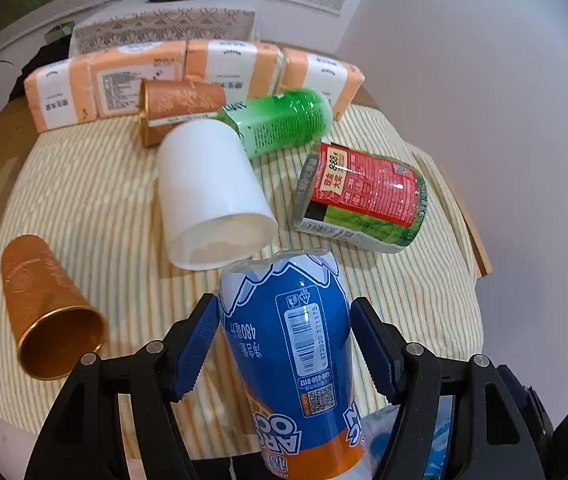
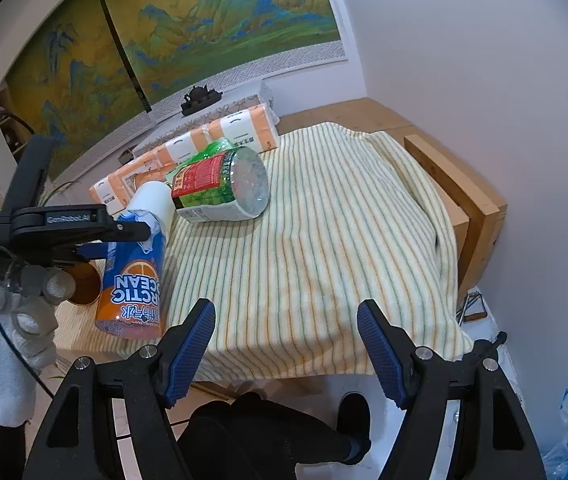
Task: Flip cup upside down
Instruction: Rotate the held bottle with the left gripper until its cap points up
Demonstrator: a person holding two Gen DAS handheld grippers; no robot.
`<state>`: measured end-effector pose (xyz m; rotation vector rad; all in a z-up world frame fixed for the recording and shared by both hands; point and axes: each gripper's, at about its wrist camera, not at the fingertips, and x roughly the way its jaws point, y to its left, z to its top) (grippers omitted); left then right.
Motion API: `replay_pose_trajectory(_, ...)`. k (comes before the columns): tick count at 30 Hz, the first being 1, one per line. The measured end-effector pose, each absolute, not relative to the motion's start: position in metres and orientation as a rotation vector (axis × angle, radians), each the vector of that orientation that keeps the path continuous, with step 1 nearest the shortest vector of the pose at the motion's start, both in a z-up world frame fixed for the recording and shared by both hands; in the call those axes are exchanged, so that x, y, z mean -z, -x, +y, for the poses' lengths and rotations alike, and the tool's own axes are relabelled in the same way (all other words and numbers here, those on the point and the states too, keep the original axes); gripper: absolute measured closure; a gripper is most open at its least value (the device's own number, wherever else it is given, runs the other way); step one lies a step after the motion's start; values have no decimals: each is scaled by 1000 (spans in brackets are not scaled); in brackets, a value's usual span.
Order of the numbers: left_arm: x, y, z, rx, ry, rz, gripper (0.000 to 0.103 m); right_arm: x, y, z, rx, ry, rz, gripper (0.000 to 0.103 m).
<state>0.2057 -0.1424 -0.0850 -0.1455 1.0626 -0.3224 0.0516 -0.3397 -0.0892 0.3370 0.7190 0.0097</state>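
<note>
Tabletop [image 2: 424, 120]: wooden, mostly covered by a striped cloth [image 2: 324, 240] that hangs over the near edge.
Tissue packs [image 1: 220, 68]: orange and white, lined up along the far side of the cloth.
Blue cup [image 1: 288, 344]: cut from an Arctic Ocean drink bottle, printing upside down, standing tilted near the cloth's front left edge, between the left gripper's fingers.
White cup [image 1: 208, 192]: on its side mid-cloth, mouth towards the camera, just behind the blue cup.
Red-label cup [image 1: 364, 200]: on its side to the right of the white one.
Green cup [image 1: 284, 124]: on its side behind the white cup.
Copper cups: one [image 1: 48, 304] on its side at the left, another [image 1: 180, 108] lying by the tissue packs.
Left gripper [image 1: 284, 340]: clamped on the blue cup, held by a white-gloved hand [image 2: 16, 320].
Right gripper [image 2: 286, 344]: released, jaws wide apart over the cloth's near edge, grasping nothing.
</note>
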Motion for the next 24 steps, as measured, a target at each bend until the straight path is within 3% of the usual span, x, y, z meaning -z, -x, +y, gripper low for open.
replay_pose_trajectory(24,56,-187,-159,256,-75,716,32,86,-59,-321,-3,-314,726,33)
